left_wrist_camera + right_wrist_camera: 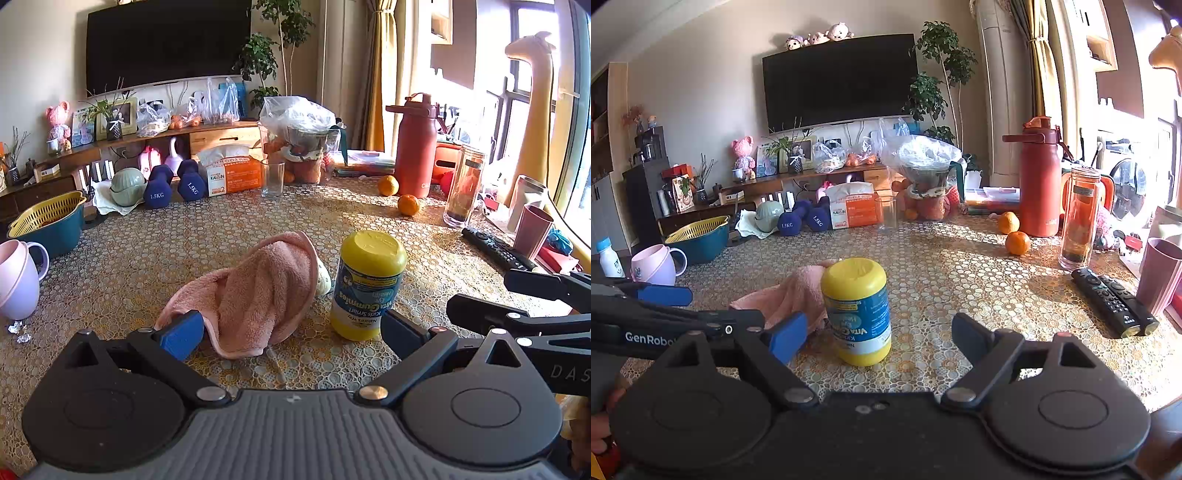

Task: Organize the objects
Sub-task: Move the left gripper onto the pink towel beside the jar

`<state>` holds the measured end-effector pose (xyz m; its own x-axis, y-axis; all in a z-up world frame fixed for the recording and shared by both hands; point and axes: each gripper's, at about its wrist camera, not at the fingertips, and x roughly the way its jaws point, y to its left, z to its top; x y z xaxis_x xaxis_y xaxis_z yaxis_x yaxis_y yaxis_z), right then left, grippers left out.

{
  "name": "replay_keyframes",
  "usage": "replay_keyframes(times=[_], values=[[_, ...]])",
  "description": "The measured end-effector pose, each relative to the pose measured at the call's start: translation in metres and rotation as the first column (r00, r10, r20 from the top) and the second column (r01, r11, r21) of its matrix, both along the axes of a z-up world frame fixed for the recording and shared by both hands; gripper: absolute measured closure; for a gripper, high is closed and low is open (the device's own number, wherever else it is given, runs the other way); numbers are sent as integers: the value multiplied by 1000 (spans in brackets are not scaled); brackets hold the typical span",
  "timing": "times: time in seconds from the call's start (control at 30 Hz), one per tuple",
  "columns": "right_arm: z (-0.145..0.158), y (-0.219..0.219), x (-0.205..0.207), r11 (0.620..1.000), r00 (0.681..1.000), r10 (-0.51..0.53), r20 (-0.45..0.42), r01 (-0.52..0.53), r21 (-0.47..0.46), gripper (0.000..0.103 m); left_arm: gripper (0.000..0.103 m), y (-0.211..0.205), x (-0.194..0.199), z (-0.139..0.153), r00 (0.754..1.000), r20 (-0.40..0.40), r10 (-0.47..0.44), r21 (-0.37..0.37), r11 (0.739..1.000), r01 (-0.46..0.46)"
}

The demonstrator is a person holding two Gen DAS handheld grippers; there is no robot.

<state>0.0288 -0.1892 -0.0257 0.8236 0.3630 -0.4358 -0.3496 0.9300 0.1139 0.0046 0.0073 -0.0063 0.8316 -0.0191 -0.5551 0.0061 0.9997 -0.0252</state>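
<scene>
A yellow gummies bottle (365, 284) stands upside down on the patterned table, its label inverted. A crumpled pink towel (255, 295) lies just left of it, draped over a small pale object. My left gripper (291, 328) is open, its fingers on either side of the towel and bottle, low over the table. In the right wrist view the bottle (858, 314) stands between the fingers of my open right gripper (879, 338), with the towel (790, 295) behind to its left. The left gripper's blue-padded fingers enter at the left of that view.
A pink mug (18, 277) and a teal basin with a yellow strainer (48, 221) are at left. Two dumbbells (173, 184), a tissue box (232, 170), a glass (272, 177), a red flask (415, 147), two oranges (408, 205) and remotes (1115, 302) stand farther back and right.
</scene>
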Motion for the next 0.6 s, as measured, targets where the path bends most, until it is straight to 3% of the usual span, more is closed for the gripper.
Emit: replay_keyframes(times=[0.37, 0.6], values=[[-2, 6, 10, 999, 1000, 27, 3, -27, -28, 18, 0, 6, 11, -3, 1000, -10, -2, -3, 1000, 2], [-8, 7, 22, 999, 1000, 26, -14, -27, -37, 18, 0, 23, 46, -15, 998, -60, 28, 0, 1000, -28]])
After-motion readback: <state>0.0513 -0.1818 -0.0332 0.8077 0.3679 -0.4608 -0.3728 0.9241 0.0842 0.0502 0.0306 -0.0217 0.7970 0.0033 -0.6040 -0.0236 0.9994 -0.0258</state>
